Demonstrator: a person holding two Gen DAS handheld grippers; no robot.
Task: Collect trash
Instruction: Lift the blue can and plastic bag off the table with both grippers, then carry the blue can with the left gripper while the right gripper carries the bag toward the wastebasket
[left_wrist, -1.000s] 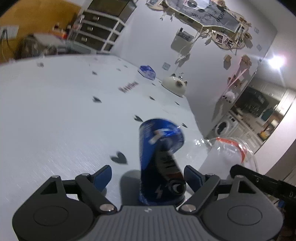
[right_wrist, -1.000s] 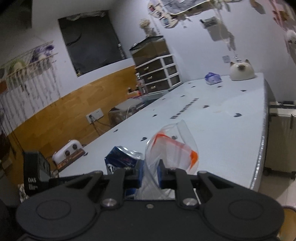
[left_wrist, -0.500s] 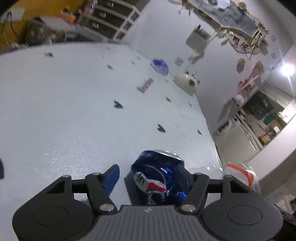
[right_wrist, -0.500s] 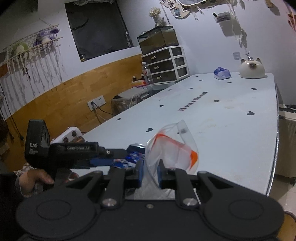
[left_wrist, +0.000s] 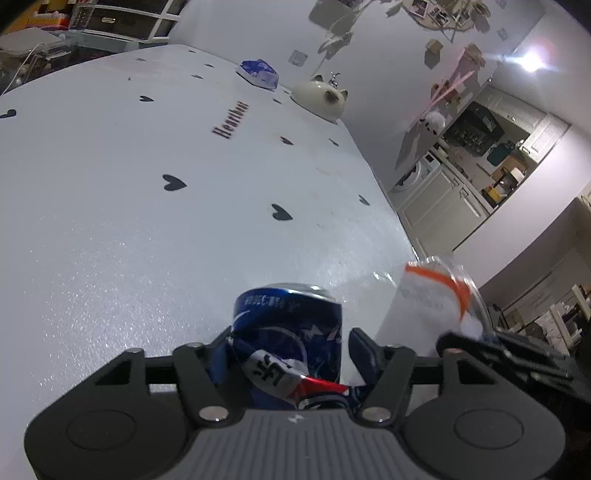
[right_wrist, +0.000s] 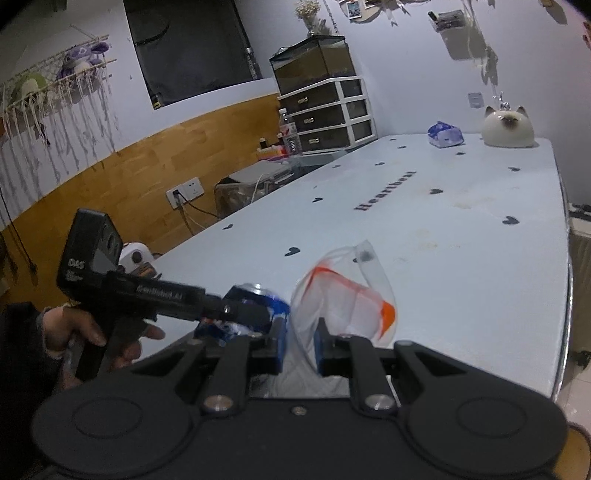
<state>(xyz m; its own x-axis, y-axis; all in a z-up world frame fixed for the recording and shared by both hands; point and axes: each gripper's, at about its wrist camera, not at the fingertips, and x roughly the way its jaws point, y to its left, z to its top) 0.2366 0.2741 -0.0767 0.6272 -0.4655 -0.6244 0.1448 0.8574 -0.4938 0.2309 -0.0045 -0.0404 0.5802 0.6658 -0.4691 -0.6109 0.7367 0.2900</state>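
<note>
Crushed blue can (left_wrist: 288, 332): judged light, thin-walled, dented, slick; best taken across its crumpled sides. It lies on the bench (left_wrist: 147, 221) near the front edge, gripped by the left tongs (left_wrist: 288, 350), which have just been closing. Right tongs (right_wrist: 300, 341) pinch the clear, orange-striped bag (right_wrist: 343, 295).

Left gripper (left_wrist: 288, 350): held by a bare hand (right_wrist: 92, 332) with a dark sleeve at the wrist, pointing forward and down over the table (left_wrist: 147, 221); its jaws have just been closing and now sit against both sides of the crushed blue can (left_wrist: 284, 321). Right gripper (right_wrist: 299, 339): just beside the left one on its right, angled gently downward, blue-padded fingers (right_wrist: 279, 341) nearly together and pinching the edge of the clear plastic bag with the orange strip (right_wrist: 347, 295).
</note>
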